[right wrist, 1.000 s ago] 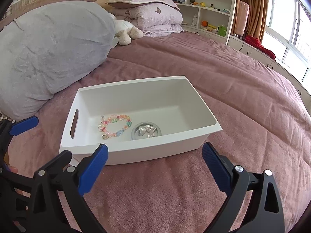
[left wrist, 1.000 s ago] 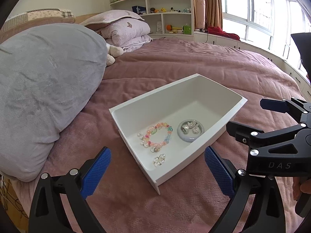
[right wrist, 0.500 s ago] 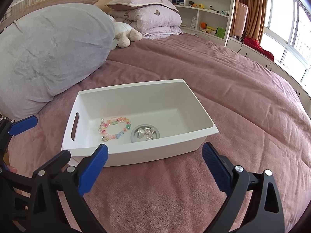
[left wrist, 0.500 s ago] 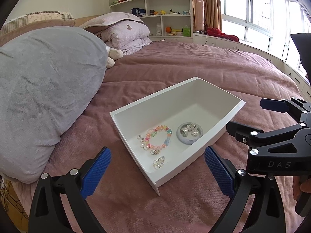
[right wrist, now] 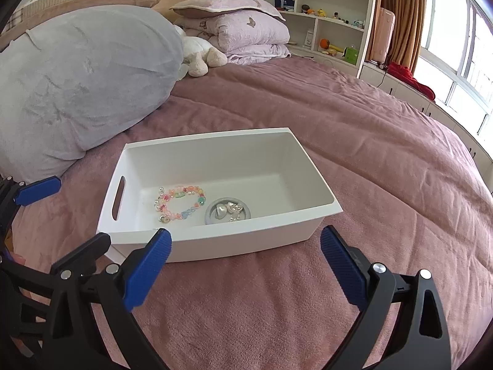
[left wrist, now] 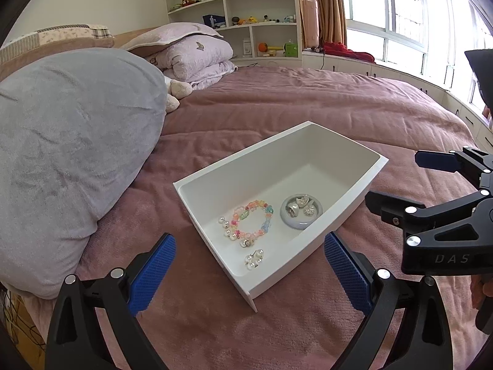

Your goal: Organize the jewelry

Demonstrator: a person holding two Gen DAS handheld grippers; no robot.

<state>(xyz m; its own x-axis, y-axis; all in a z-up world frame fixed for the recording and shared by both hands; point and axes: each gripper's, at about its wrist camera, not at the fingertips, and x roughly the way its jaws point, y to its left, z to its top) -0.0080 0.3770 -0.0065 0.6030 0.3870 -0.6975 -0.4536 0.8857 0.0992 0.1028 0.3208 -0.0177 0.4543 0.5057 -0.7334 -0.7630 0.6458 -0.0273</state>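
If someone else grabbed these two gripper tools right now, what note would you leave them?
Left gripper: open, empty, hovering short of the bin.
Right gripper: open, empty, also short of it.
White bin sits on the mauve bedspread. Inside: the beaded bracelet, a small pearl cluster, and a grey dish holding silver pieces.
Done: all visible jewelry is in the bin.
Left: apparently nothing; I see none loose on the bed.

white bin [left wrist: 363, 172] | pastel bead bracelet [left wrist: 251, 220] | mauve bedspread [left wrist: 308, 104] | grey pillow [left wrist: 67, 141]
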